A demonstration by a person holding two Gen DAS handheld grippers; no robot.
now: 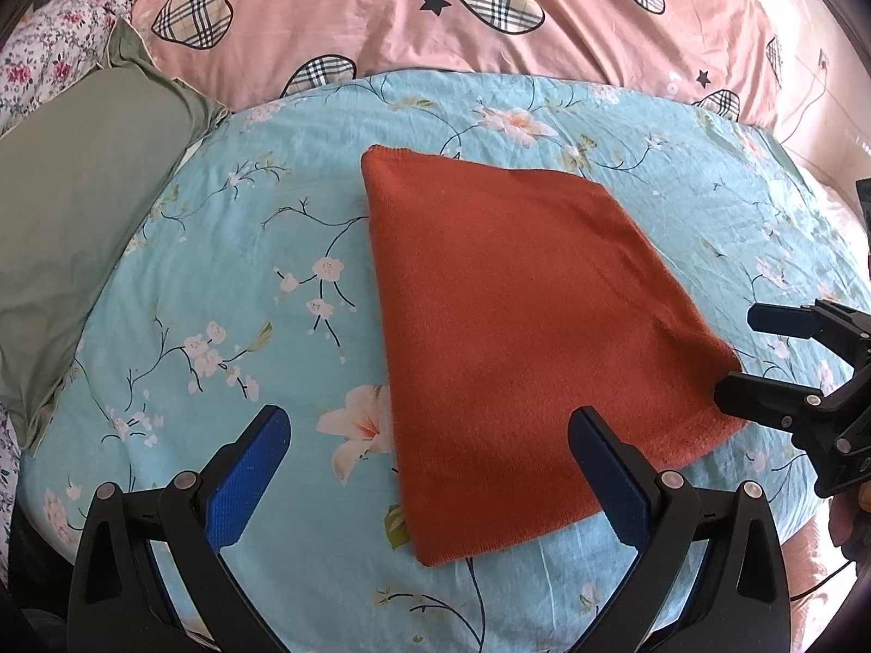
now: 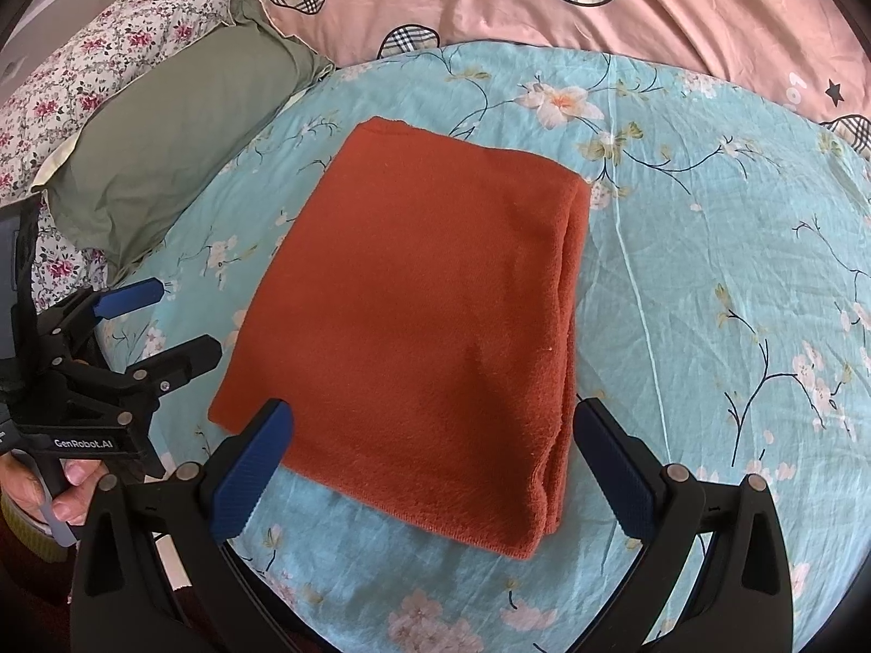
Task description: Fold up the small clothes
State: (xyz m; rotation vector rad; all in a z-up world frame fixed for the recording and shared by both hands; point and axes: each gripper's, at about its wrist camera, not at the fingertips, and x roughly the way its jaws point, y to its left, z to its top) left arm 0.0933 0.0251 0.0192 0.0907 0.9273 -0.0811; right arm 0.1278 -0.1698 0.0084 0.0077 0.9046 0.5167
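Note:
A rust-orange knit garment point(image 1: 522, 326) lies folded into a flat rectangle on the light blue floral sheet point(image 1: 245, 272). It also shows in the right wrist view point(image 2: 424, 315), with stacked folded layers along its right edge. My left gripper point(image 1: 430, 424) is open and empty, hovering over the garment's near left corner; it appears at the left of the right wrist view point(image 2: 179, 321). My right gripper point(image 2: 430, 419) is open and empty over the garment's near edge; it appears at the right of the left wrist view point(image 1: 740, 353), beside the garment's right corner.
A grey-green pillow point(image 1: 71, 239) lies at the left on the sheet; it also shows in the right wrist view point(image 2: 169, 152). A pink quilt with plaid hearts point(image 1: 435, 16) lies behind. A white floral cloth point(image 2: 71, 76) is at the far left.

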